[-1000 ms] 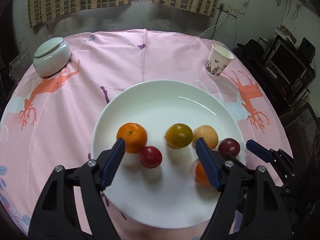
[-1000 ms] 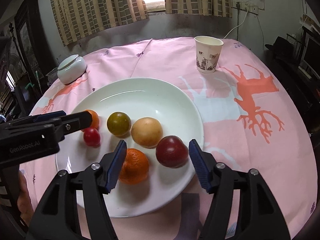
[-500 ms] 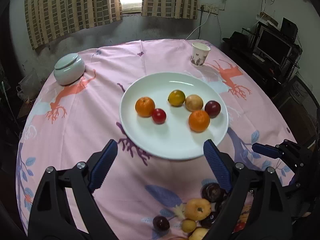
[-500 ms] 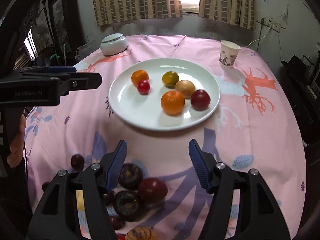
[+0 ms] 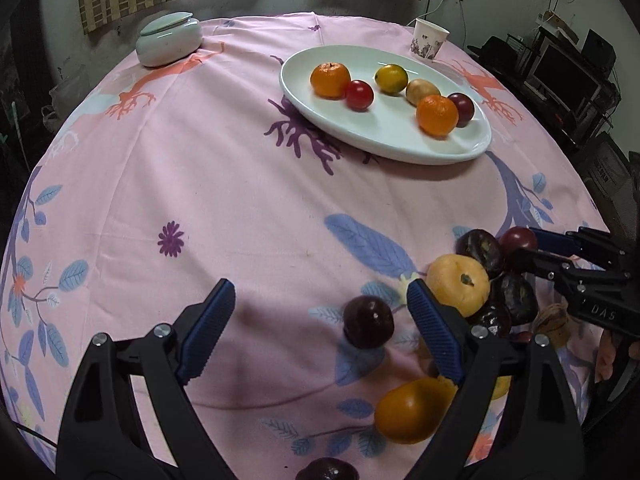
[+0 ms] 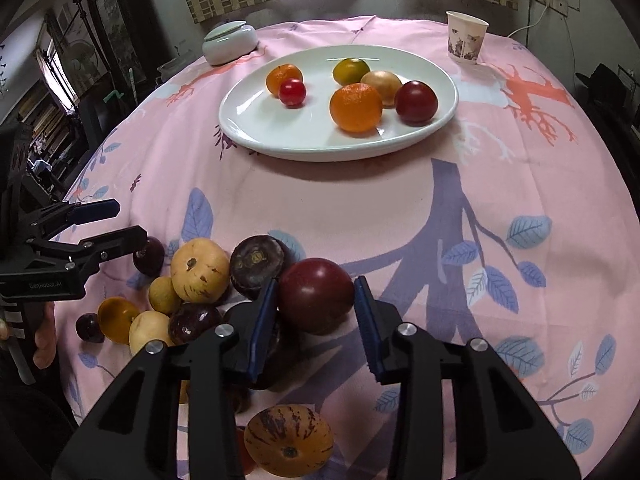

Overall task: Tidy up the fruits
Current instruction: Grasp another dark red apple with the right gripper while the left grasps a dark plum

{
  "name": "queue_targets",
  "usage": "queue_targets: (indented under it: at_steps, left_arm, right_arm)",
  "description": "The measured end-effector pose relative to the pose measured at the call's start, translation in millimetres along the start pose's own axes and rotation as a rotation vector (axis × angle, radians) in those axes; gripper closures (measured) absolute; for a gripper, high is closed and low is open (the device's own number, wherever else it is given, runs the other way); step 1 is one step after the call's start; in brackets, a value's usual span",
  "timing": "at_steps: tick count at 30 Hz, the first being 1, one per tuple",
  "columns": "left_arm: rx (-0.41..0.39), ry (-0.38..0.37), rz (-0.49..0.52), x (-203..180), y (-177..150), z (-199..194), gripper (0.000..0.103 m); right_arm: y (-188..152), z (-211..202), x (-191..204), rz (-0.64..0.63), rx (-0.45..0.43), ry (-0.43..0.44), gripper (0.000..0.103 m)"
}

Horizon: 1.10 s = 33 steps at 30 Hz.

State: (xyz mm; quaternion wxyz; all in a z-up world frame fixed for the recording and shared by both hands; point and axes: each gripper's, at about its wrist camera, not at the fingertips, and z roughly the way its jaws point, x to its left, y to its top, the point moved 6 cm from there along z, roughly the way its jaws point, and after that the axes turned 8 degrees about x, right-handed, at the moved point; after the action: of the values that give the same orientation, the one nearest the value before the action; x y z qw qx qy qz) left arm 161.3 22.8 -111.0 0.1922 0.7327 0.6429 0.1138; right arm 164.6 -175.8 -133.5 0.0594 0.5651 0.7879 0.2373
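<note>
The dark red plum (image 6: 316,295) sits on the pink tablecloth (image 6: 500,184) at the near edge of the desk, right between the blue pads of the right tongs (image 6: 316,312), and those jaws are closing in on it. The left pad looks to be against its side; the right pad sits at its edge, and I cannot tell if it presses yet.

Packed just left of the plum is the loose pile: a dark purple passion fruit (image 6: 256,266) touching it, a pale yellow fruit (image 6: 199,270) beside that, more dark and yellow fruit (image 6: 152,330) behind the left pad, and a speckled orange one (image 6: 288,440) low in the frame.

Over on the other side, the left tongs (image 5: 320,328) are spread wide above the cloth, pointing down, nothing gripped. A small dark plum (image 5: 368,322) lies inside their gap, nearer the right pad, touching neither, and an orange-yellow fruit (image 5: 412,410) lies just below.

Further back stands the white plate (image 6: 280,136) with six fruits on it: two mandarins (image 6: 355,107), a small red one (image 6: 292,93), a green-yellow citrus (image 6: 351,71), a tan fruit (image 6: 382,82) and a dark red plum. Beyond it, a paper cup (image 6: 466,42) on the right and a lidded pale green bowl (image 6: 229,42) on the left.
</note>
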Motion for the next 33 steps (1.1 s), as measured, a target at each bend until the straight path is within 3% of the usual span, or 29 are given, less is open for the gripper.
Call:
queue_targets:
  at_steps: [8, 13, 15, 16, 21, 33]
  left_arm:
    - [0.017, 0.035, 0.041, -8.6, -9.0, 2.6, 0.014]
    - [0.046, 0.035, 0.033, -8.8, -9.4, 16.1, 0.015]
    - [0.067, 0.027, 0.031, -10.0, -11.2, 23.1, 0.038]
    - [0.059, 0.039, 0.038, -11.4, -11.4, 23.1, 0.039]
    - [0.044, -0.018, 0.062, -21.0, -10.5, 20.2, 0.075]
    - [-0.028, -0.060, 0.053, -27.0, 25.5, 12.2, 0.075]
  right_arm:
    - [10.8, -14.8, -18.1, 0.070, -0.081, 0.024, 0.064]
    - [13.0, -11.9, -15.3, 0.072, -0.068, 0.058, 0.064]
    - [13.3, -12.4, -15.2, 0.075, -0.068, 0.063, 0.064]
    - [13.3, -12.7, -15.3, 0.078, -0.070, 0.062, 0.064]
    - [13.7, -14.8, -15.4, 0.085, -0.081, 0.083, 0.064]
    - [13.5, -15.4, -14.4, 0.084, -0.090, 0.103, 0.064]
